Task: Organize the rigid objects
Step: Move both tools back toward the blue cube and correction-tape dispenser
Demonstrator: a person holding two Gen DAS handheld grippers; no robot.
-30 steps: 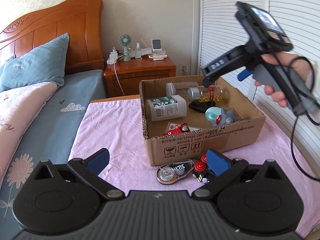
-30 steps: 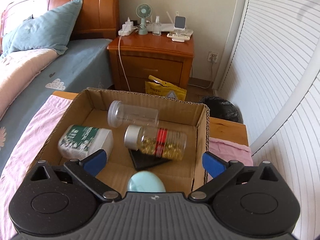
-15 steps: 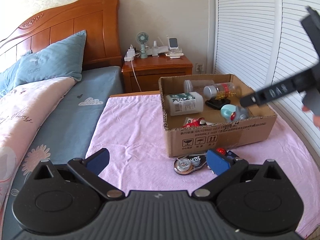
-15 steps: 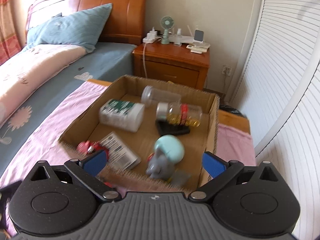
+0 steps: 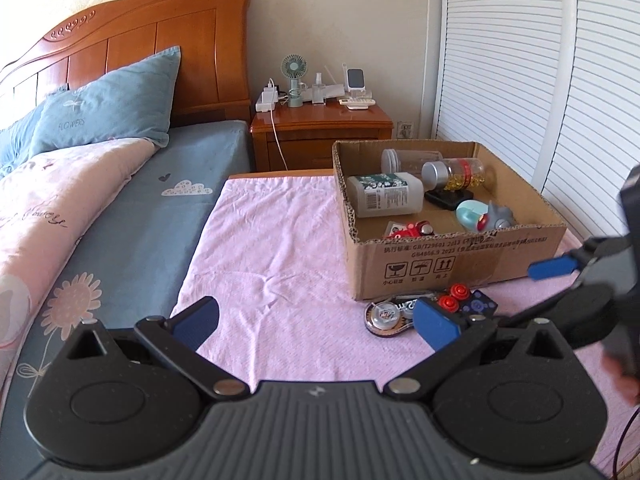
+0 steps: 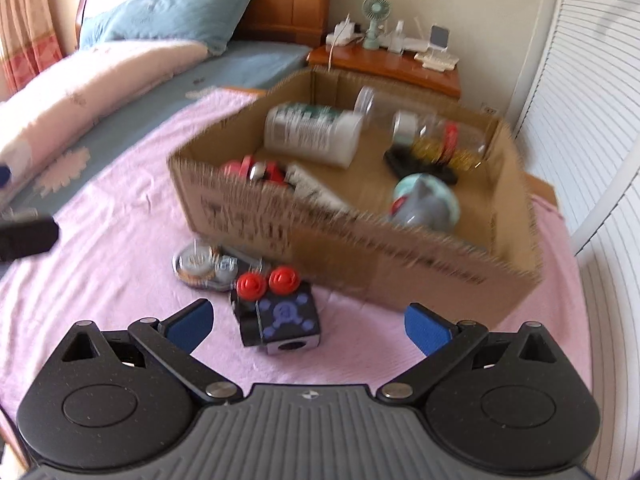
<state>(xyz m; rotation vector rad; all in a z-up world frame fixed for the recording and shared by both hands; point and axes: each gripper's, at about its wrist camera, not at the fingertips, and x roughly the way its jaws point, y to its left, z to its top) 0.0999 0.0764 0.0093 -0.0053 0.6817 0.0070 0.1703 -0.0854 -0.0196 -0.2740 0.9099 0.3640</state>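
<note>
pink cloth [image 6: 120, 216], black cube toy [image 6: 280, 320] before right gripper [image 6: 308, 322], both grippers' jaws wide, empty

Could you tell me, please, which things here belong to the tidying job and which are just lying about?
Job: cardboard box; black cube toy with red knobs and clear tape dispenser, both outside the box; white bottle and capsule jar inside.

Lying about: blue pillow; desk fan; nightstand.
</note>
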